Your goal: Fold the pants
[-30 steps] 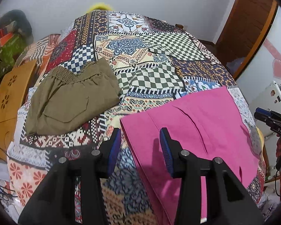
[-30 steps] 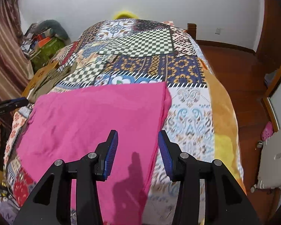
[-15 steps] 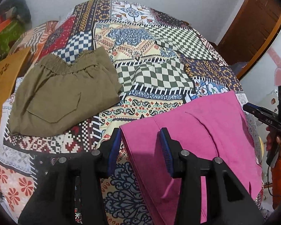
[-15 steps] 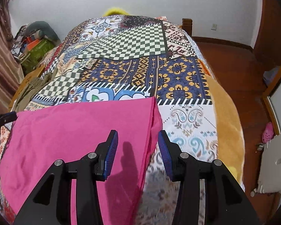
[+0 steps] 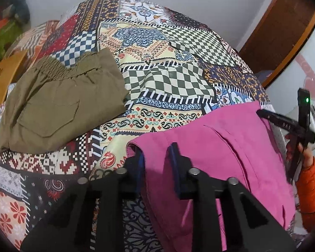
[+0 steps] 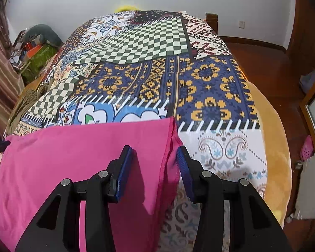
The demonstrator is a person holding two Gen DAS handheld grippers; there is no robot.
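Now the pink pants point(image 5: 220, 159) lie flat on the near end of the patchwork bedspread point(image 5: 161, 67), one piece only. Left gripper point(image 5: 157, 161) tilts steeply down at the pants' near-left corner; its jaws have just been closing and a fold of pink cloth bulges between the blue pads point(image 5: 174, 163), which appear to pinch it. Right gripper point(image 6: 155, 163) also tilts steeply down at the pants' opposite corner, jaws apart, straddling the pink edge without pressing it; one pad sits over the cloth, the other just off it over the bedspread. From the left wrist view the right gripper shows beyond the pants' far side, held by a hand point(image 5: 304, 151) with an orange sleeve point(image 5: 313, 189). One pair of olive pants point(image 5: 58, 105), already folded, lies on the bedspread well apart from the pink pants, to their left. Two grippers, two garments, one bedspread.
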